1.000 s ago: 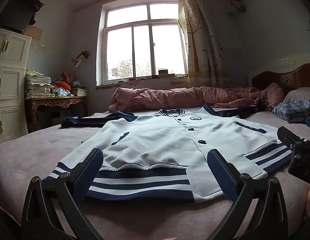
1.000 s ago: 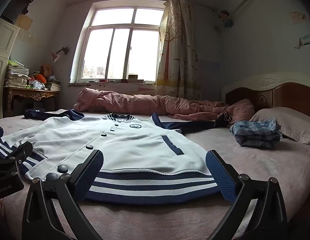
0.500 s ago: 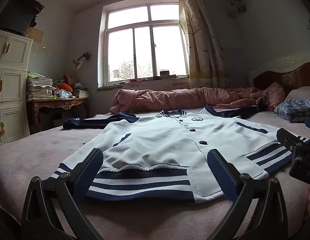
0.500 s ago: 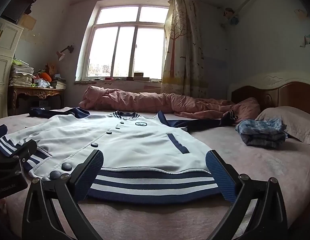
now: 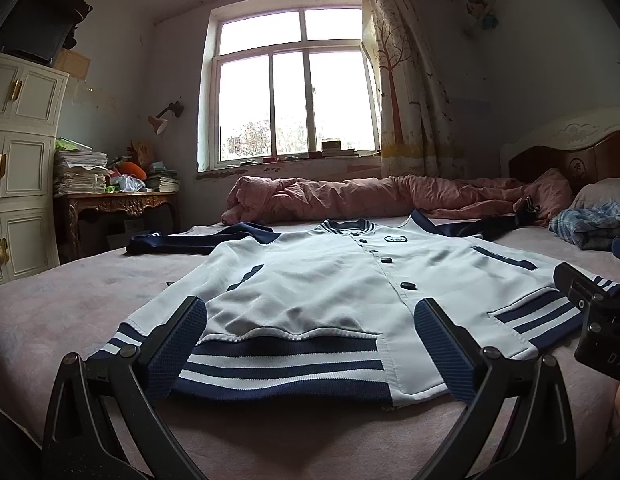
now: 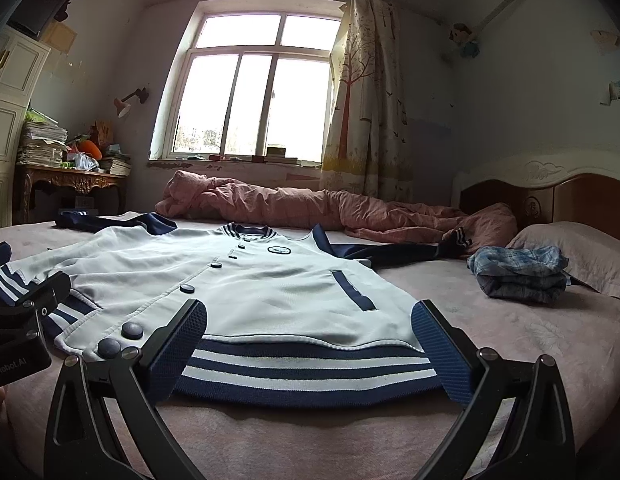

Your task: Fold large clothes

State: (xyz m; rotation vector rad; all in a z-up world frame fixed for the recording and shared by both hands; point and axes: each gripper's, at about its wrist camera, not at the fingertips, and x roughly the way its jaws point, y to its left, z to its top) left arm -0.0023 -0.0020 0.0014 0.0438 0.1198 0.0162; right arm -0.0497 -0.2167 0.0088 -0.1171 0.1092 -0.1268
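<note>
Partly cropped, both tools (image 5: 310, 336) (image 6: 310, 336) spread wide, jacket (image 5: 330, 280) hem (image 6: 310, 368) between, sleeve ends dim.

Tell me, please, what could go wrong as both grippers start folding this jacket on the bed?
1. The jacket lies with both navy sleeves spread out sideways; lifting only the striped hem could leave them trailing and bunch the fold.
2. The folded plaid garment sits close to the jacket's right side; a sweep there may knock it.
3. Both the left hand-held gripper and right hand-held gripper are open and could pinch the bedsheet too.
</note>
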